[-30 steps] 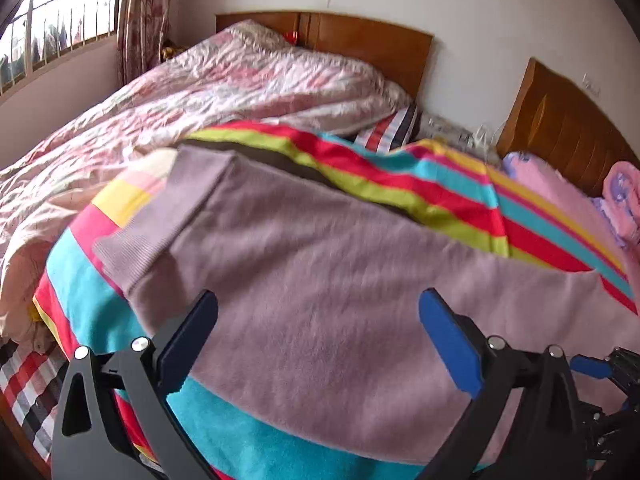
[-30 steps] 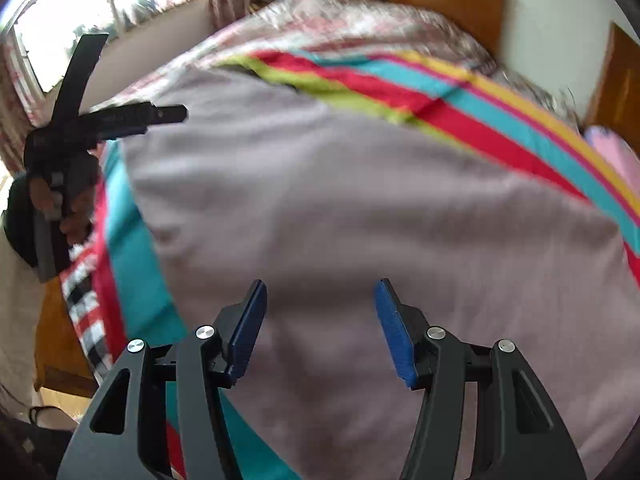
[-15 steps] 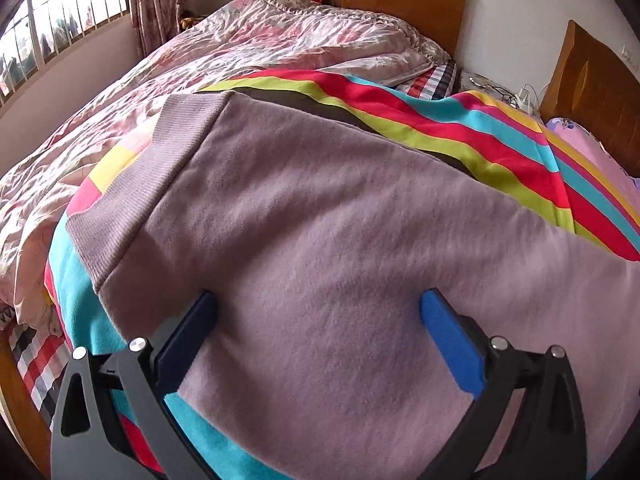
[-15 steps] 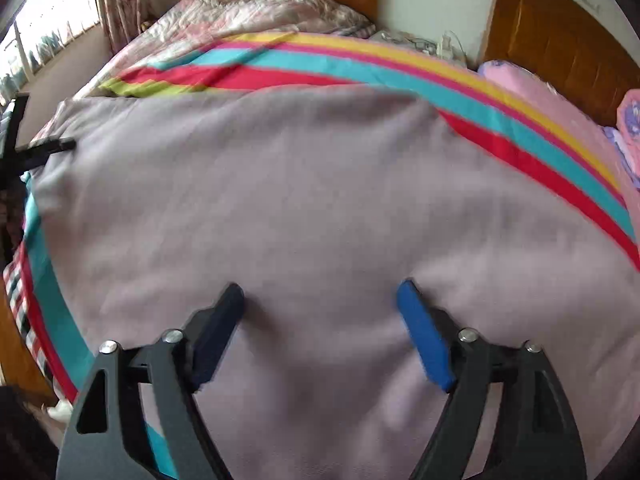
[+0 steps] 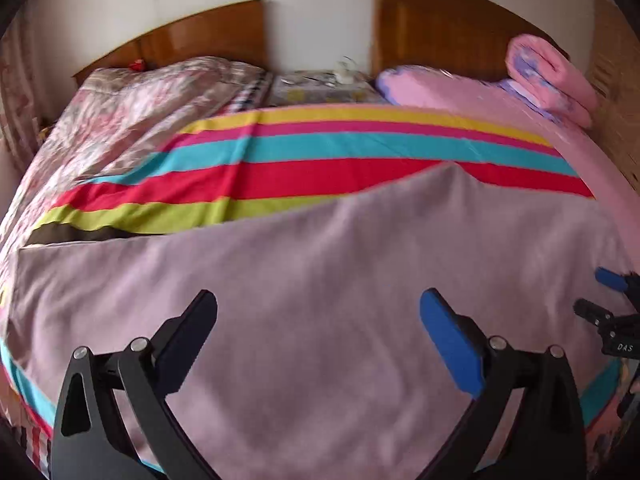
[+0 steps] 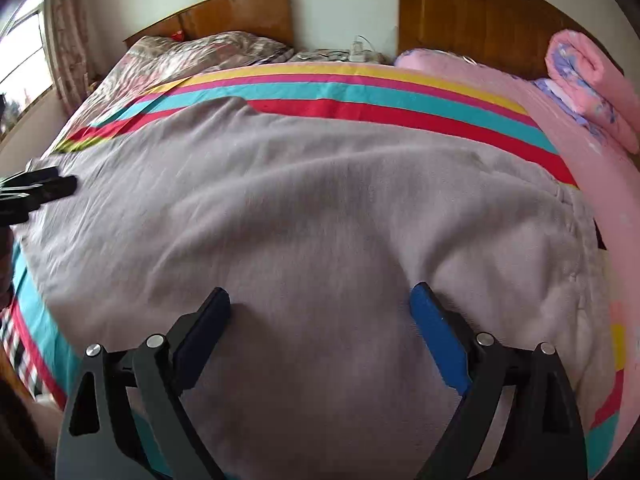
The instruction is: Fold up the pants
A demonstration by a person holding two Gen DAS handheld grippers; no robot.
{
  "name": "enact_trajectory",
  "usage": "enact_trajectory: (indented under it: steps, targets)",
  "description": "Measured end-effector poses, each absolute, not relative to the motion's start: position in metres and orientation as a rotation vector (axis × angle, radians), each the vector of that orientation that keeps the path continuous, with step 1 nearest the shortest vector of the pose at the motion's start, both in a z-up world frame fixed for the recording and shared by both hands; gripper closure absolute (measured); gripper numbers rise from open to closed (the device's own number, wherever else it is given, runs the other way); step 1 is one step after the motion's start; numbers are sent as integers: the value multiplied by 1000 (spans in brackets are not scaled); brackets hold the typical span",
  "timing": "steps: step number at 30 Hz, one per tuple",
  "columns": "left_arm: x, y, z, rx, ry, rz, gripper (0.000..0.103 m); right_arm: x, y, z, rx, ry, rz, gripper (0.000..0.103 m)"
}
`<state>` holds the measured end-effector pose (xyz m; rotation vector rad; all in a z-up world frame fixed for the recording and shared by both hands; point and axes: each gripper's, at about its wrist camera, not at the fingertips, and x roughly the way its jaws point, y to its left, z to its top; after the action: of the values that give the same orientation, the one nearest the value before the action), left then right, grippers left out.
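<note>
the pants [image 5: 320,280] — mauve-grey, soft knit — are being seen spread flat across the striped blanket [image 5: 320,168] on the bed, filling the near half of both views. in the right wrist view the same pants [image 6: 300,208] are lying with shallow wrinkles, their far edge lying on the red stripe of the blanket [image 6: 360,92].

left gripper [image 5: 318,320] is being held just above the fabric with its fingers spread wide; nothing is being gripped between them. right gripper [image 6: 320,320] is likewise being held wide open over the cloth, nothing clamped — whether the fingertips are touching the fabric cannot be told.

each gripper is being caught in the other's view: the right one at the right edge of the left view, the left one at the left edge of the right view, both beside the pants.

a floral quilt [image 5: 132,112] is lying at far left by the wooden headboard [image 5: 192,36]; a rolled pink blanket [image 5: 548,76] is sitting at far right.
</note>
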<state>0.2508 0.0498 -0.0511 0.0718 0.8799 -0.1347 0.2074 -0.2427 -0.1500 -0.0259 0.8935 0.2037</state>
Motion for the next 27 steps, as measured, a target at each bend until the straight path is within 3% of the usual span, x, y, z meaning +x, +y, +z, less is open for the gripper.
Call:
enact_trajectory:
  steps: [6, 12, 15, 18, 25, 27]
  targets:
    - [237, -42, -101, 220, 999, -268, 1, 177, -298, -143, 77, 809, 111, 15]
    - [239, -44, -102, 182, 1009, -225, 1, 150, -315, -153, 8, 764, 154, 16]
    - [233, -46, -100, 194, 998, -197, 1, 119, -349, -137, 172, 643, 137, 16]
    - [221, -57, -90, 213, 941, -213, 1, 94, -397, -150, 402, 648, 92, 16]
    - [189, -111, -71, 322, 795, -346, 1, 93, -433, -181, 701, 627, 72, 36]
    - [186, -121, -73, 344, 794, -355, 1, 101, -433, -178, 734, 604, 103, 36]
